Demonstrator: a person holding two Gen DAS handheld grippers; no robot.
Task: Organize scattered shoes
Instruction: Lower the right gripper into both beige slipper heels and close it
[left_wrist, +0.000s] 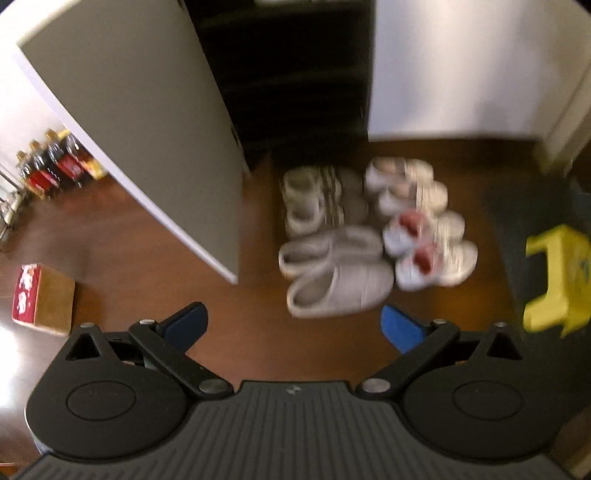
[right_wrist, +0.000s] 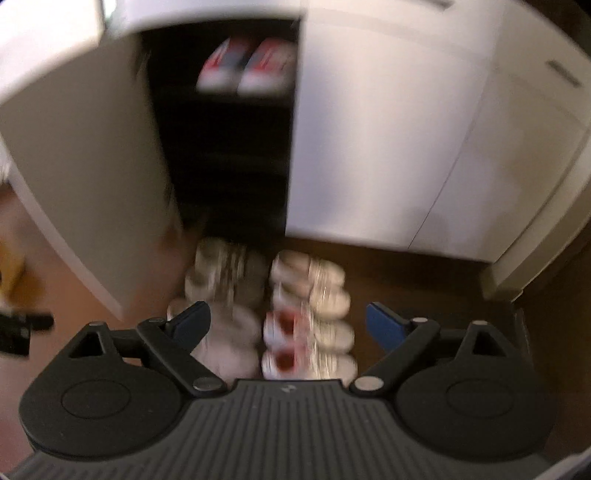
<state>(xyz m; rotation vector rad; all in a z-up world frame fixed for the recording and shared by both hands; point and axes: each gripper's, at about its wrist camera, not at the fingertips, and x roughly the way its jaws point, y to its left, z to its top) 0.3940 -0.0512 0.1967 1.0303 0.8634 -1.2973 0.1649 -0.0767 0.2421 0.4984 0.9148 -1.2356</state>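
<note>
I hold my left gripper (left_wrist: 293, 325) and right gripper (right_wrist: 288, 321) wide open and empty above the shoes (left_wrist: 373, 225) paired on the floor (left_wrist: 147, 258) by the open cupboard (left_wrist: 295, 74)

A dark brown wooden floor (left_wrist: 229, 317) fills the centre of the left wrist view, where four pairs of shoes sit close together in a block: grey slippers (left_wrist: 334, 273) nearest the bottom, striped grey shoes (left_wrist: 321, 199) above them, red-lined white sneakers (left_wrist: 430, 251) to their right and another white pair (left_wrist: 406, 184) above those. A cardboard box (left_wrist: 42, 299) lies at left, bottles (left_wrist: 55, 162) stand at upper left, and a yellow stool (left_wrist: 557, 280) stands at the right edge.
</note>
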